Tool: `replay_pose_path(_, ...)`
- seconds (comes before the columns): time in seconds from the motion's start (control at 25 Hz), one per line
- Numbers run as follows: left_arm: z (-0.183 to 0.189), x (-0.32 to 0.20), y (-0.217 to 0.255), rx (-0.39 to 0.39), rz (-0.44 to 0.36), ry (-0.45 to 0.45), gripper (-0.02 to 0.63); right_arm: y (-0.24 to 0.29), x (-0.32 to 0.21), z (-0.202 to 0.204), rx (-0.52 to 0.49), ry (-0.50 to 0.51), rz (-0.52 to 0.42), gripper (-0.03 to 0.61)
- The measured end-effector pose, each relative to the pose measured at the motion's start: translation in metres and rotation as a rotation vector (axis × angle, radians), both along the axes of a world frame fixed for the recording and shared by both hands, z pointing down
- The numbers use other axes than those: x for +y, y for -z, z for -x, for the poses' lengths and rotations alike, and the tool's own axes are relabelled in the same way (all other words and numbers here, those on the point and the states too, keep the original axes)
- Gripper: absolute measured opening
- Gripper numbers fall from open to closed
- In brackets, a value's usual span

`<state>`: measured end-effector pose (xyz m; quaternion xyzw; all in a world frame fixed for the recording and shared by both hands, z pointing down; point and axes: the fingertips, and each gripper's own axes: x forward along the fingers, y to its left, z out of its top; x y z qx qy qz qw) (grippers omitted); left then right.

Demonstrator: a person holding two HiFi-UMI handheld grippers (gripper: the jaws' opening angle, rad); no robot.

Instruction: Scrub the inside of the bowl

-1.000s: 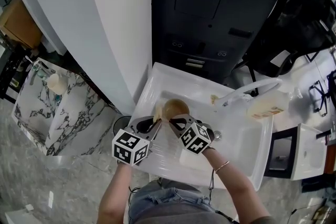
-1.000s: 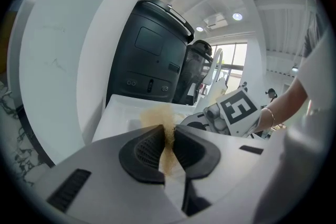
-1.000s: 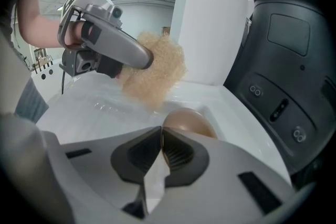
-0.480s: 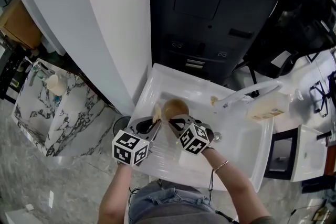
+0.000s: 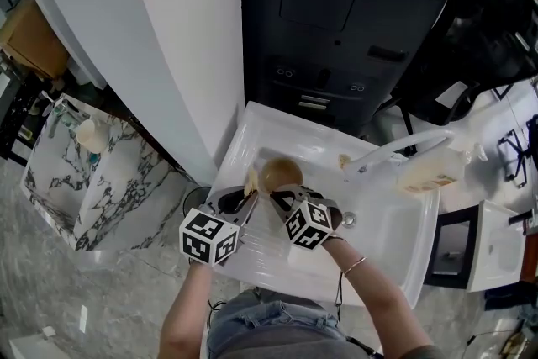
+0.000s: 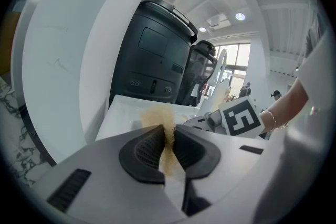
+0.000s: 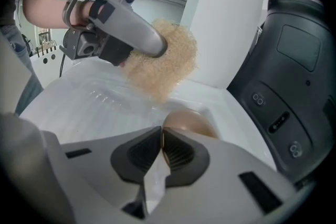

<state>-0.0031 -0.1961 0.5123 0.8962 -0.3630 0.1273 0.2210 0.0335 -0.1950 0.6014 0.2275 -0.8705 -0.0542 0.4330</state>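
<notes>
A tan bowl (image 5: 281,172) sits tilted in the white sink (image 5: 388,241), its smooth outside showing in the right gripper view (image 7: 190,123). My right gripper (image 5: 275,196) (image 7: 161,145) is shut on the bowl's near rim. A tan fibrous scrubber (image 5: 252,179) (image 7: 164,64) (image 6: 157,116) is pinched in my left gripper (image 5: 250,197) (image 6: 168,137), which is shut on it. The scrubber hangs just left of the bowl, close to its rim. The bowl's inside is hidden from all views.
A white faucet (image 5: 405,142) arches over the sink's right side, with a beige bottle (image 5: 429,173) beside it. A drain (image 5: 347,219) lies right of my right gripper. A black appliance (image 5: 336,29) stands behind the sink, a white curved wall (image 5: 168,38) at the left.
My right gripper has shifted slightly left and nearer with the bowl. The left gripper and scrubber have hardly moved.
</notes>
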Motion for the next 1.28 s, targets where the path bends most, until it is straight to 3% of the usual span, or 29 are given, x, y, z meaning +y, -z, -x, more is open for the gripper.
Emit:
replay_pose_path(0.52, 0.008, 0.005, 0.001, 0.008, 0.000, 0.003, 0.044, -0.004, 0.002, 0.003, 0.030, -0.002, -0.009, 0.025)
replay_pose_path(0.96, 0.016, 0.009, 0.005, 0.022, -0.013, 0.003, 0.044, 0.004, 0.004, 0.000, 0.042, -0.042, -0.020, 0.063)
replay_pose_path(1.28, 0.020, 0.013, 0.011, 0.031, -0.046, 0.004, 0.044, 0.040, 0.011, -0.003, -0.055, -0.143, -0.056, 0.063)
